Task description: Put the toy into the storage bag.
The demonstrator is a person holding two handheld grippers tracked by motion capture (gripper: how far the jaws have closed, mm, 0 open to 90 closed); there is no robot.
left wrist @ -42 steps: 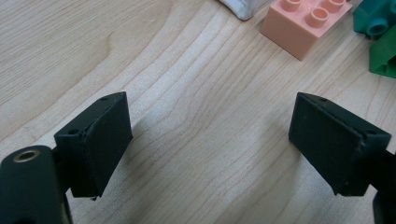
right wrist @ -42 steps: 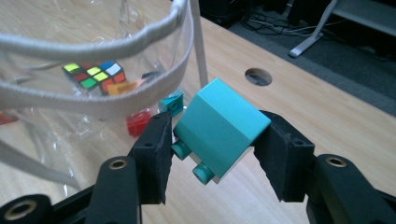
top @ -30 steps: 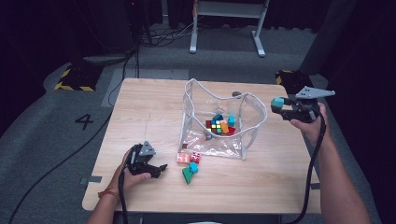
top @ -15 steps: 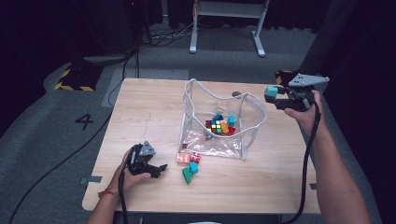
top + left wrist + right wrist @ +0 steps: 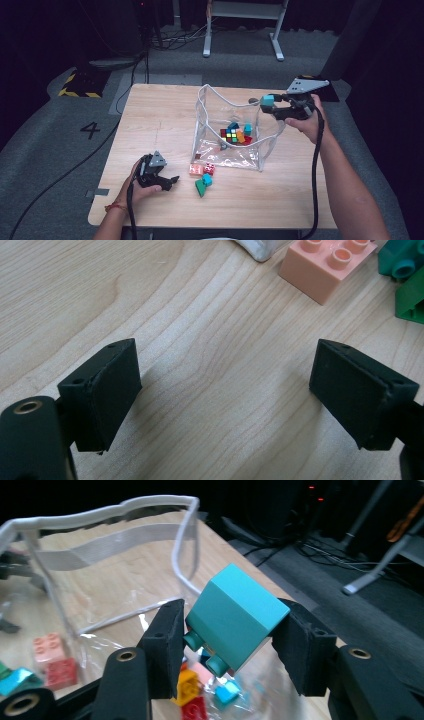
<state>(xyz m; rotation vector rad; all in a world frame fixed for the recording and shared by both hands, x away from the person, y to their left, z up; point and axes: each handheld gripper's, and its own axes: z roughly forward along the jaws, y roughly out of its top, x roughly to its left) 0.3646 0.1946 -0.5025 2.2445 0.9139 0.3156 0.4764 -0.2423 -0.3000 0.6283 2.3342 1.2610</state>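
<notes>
Teal plastic catches the light as the right gripper (image 5: 274,103) carries a teal brick (image 5: 235,617) above the far right rim of a clear bag (image 5: 206,107) standing open at the middle of the table (image 5: 150,115). Its jaws stand partly closed, pads pressed on the brick's two sides, studs tilted downward. On the near left, the left gripper (image 5: 170,181) rests low over the wood with its jaws spread wide and nothing between them, as the left gripper view shows bare grain between the pads.

Sorting appears well under way. Several pieces already lie in the bag, among them a multicoloured puzzle cube (image 5: 230,135) and assorted bricks in orange, red and teal. A few remain outside on the table, just near of the bag: a pink brick (image 5: 196,170), a red brick (image 5: 209,168), a small blue piece (image 5: 207,179) and a green piece (image 5: 201,187).

By this reading, the held brick has yet to be dropped in, and the four loose pieces in front of the left gripper are left to collect.
</notes>
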